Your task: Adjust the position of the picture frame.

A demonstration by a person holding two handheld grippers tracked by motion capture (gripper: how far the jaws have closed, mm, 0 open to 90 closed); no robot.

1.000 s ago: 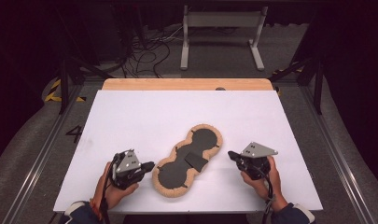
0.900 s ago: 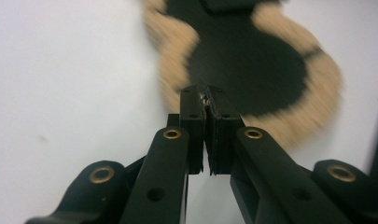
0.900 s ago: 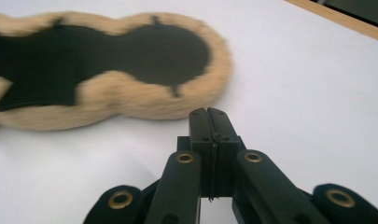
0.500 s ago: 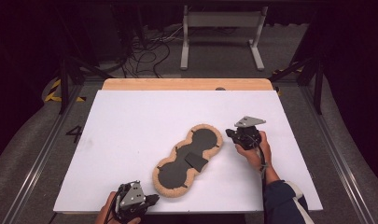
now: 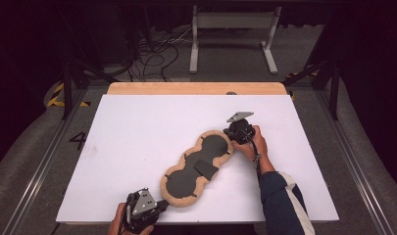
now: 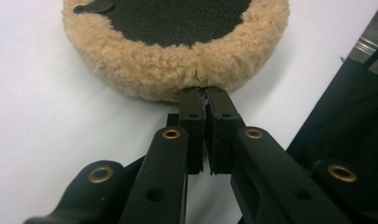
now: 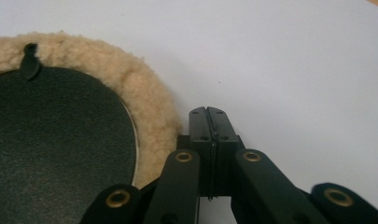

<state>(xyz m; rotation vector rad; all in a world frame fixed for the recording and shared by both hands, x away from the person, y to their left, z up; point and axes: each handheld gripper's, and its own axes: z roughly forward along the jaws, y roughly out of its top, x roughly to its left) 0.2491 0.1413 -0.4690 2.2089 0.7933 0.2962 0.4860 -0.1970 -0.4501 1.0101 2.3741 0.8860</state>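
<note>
Fleece-rimmed pad point(image 5: 198, 165): peanut-shaped, dark face up, centre-right on the white table point(image 5: 137, 127); long axis near-left to far-right. Since a second ago both hands have shifted to its opposite ends, likely to nudge or square it. Left gripper point(image 6: 204, 95): jaws together, empty, touching the near fleece. Right gripper point(image 7: 208, 114): jaws together, empty, just beside the far end.

A lab or recording studio set up for filming handling work. A white worktop point(image 5: 137, 127) with a wooden edge strip point(image 5: 196, 88) stands on grey carpet, flanked by metal floor rails point(image 5: 44, 161). Black curtains darken the surroundings. Beyond it, loose cables point(image 5: 157, 54) sprawl on the floor beside a grey metal stand point(image 5: 233, 34). Yellow-and-black hazard tape point(image 5: 59, 95) and a painted number four point(image 5: 78, 141) mark the floor.
</note>
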